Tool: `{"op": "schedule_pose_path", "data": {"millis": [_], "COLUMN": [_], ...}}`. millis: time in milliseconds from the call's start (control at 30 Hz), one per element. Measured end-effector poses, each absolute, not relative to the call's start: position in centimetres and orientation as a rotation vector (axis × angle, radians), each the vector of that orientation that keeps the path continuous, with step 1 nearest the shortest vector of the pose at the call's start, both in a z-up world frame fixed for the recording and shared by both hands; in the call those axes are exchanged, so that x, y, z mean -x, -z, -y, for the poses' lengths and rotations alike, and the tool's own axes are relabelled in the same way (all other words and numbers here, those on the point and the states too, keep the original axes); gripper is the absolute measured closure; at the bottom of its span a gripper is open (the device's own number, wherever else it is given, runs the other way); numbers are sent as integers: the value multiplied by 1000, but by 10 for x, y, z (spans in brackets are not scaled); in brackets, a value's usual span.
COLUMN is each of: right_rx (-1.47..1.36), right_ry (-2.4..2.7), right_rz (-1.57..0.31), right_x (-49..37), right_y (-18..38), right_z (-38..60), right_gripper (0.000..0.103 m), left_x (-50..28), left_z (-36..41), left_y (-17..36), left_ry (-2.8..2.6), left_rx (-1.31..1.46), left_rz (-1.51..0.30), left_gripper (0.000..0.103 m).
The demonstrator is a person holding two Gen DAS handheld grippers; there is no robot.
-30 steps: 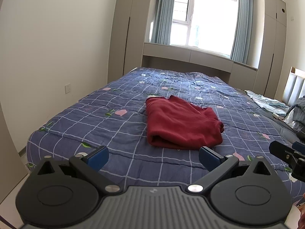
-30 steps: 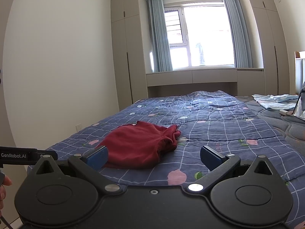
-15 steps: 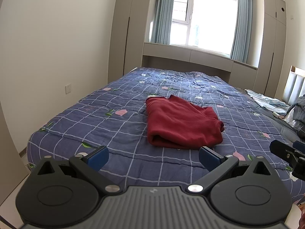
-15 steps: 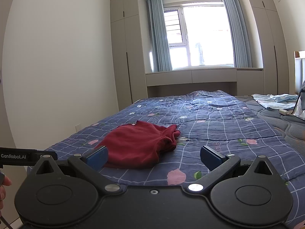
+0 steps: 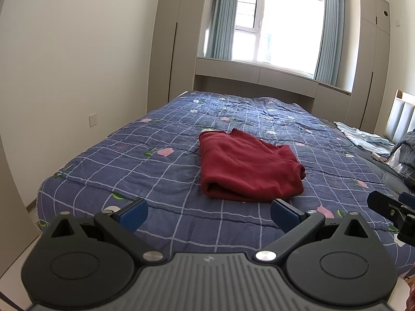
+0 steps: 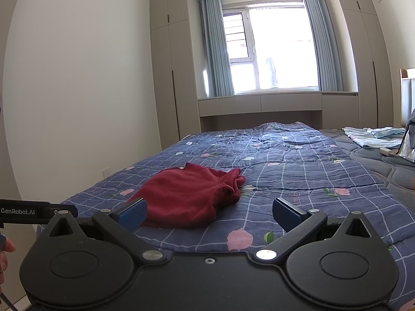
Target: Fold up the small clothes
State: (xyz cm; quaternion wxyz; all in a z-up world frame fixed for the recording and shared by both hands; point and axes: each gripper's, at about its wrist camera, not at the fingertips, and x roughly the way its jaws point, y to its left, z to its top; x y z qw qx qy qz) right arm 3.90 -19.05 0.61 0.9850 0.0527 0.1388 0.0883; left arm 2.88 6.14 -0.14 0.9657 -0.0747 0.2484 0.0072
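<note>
Left wrist view: left gripper and right gripper spread wide, empty, near the folded red garment on the bed.

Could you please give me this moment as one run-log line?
left gripper: open, empty | right gripper: open, empty | red garment: folded on quilt, untouched

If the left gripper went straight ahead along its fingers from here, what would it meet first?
Probably the red garment, which lies between the open left gripper fingers' line on the blue checked quilt. Depth is unclear; a low path might brush the quilt first.
</note>
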Motion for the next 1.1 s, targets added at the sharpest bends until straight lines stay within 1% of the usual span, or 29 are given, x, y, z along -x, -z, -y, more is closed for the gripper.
{"op": "schedule_pose_path", "data": {"millis": [433,867,1100], "right_rx": [-105,-104,-104], "right_ry": [-176,-176,-175], "right_rz": [-280,-281,-282], "right_x": [-39,-38,-38], "right_y": [-4,-3,-3], "right_z": [191,192,190], "right_gripper": [1,1,1], "left_x": [-28,-28,-27], "left_z": [-61,-64,-61], "left_y": [1,1,1], "left_ry": [-1,4,6], "left_rx": [152,242,229], "left_rz": [-507,-523,-516], "left_gripper": [0,0,0]}}
